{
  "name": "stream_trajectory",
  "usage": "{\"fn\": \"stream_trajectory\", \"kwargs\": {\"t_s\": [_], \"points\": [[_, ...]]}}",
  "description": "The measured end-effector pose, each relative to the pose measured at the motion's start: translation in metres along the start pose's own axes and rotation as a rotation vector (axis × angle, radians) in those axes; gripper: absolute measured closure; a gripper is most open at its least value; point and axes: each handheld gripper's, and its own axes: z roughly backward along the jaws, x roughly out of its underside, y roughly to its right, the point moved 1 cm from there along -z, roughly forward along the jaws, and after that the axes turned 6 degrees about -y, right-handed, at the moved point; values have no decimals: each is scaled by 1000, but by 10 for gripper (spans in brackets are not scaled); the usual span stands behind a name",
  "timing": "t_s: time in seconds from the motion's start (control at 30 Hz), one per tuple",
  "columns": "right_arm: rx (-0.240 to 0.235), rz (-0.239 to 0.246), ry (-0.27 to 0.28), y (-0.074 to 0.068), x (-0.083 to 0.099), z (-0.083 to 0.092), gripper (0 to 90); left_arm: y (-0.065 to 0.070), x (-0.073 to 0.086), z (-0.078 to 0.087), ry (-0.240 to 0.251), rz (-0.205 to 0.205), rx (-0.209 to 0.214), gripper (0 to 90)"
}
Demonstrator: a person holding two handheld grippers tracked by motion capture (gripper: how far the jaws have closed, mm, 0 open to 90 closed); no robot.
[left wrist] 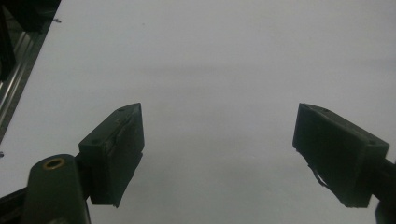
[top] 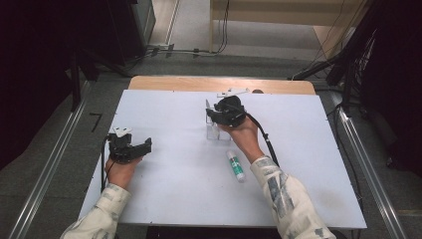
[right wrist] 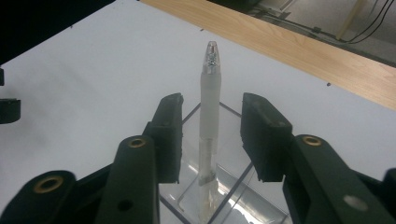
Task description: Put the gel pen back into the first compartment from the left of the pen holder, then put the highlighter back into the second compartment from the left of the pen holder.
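Right tongs (right wrist: 210, 135) sit parted around the pen (right wrist: 209, 116), not pinching it, since it's standing in the clear holder (right wrist: 233, 196) already. Left tongs (left wrist: 217, 149) idle wide over bare counter (left wrist: 224, 56).

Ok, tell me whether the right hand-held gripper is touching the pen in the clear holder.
Apart. The right gripper view shows the right hand-held gripper open, with white table visible either side between its pads and the pen.

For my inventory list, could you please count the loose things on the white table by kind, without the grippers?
Clear holder box: 1
Frosted pen standing in the box: 1
White tube with green label lying on the table: 1
Total: 3
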Motion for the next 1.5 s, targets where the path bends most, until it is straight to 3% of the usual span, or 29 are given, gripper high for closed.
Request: {"fn": "stream_trajectory", "kwargs": {"t_s": [0.3,0.83,1.37,1.5], "points": [[-16,-10,32,8,13,20,456,0,0,0,0,0,-1,169],[1,-21,37,24,49,53,374,1,0,-2,-3,0,-6,169],[19,-59,-34,41,86,61,355,1,0,-1,0,2,-10,169],[29,-60,-26,42,90,65,355,1,0,-1,-1,2,-10,169]]}}
